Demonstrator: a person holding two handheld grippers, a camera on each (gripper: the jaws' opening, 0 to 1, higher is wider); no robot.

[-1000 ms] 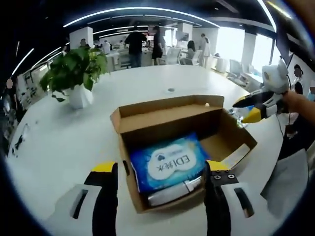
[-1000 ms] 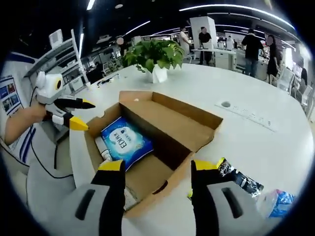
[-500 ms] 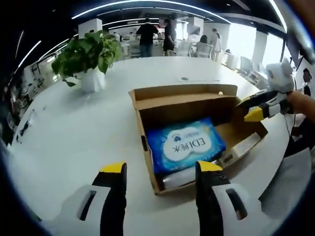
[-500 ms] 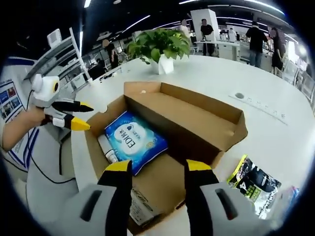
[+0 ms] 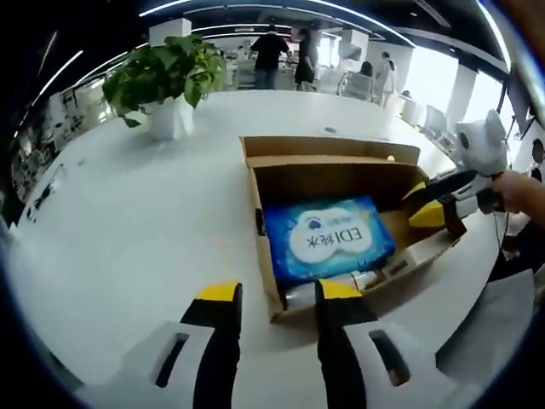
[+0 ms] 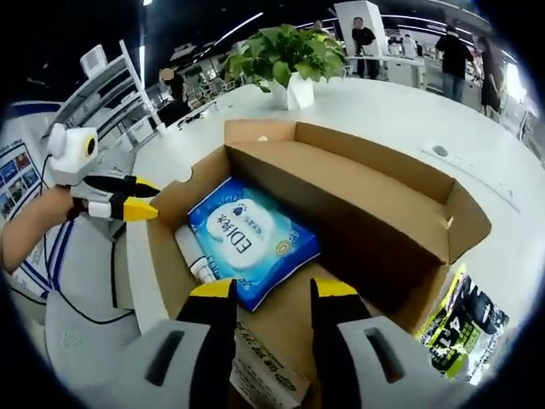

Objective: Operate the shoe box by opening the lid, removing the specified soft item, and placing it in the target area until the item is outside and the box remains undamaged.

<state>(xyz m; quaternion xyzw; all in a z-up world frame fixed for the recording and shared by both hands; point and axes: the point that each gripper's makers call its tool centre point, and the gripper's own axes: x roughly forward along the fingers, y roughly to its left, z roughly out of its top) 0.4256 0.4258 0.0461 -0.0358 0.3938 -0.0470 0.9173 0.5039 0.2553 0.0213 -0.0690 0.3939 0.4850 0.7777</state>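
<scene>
My left gripper view sits low over the table (image 5: 128, 230), facing the open shoe box (image 5: 341, 170) from its short end. My right gripper view hovers closer above it, opposite side. Both share the box interior.

Open-plan office: white table (image 5: 128, 230), potted plant (image 5: 166, 77), curved ceiling light strips (image 5: 255, 7), bright windows (image 5: 434, 81).

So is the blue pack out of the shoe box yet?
Not yet. The blue pack lies flat inside the open shoe box, lid folded back; neither gripper touches it.
</scene>
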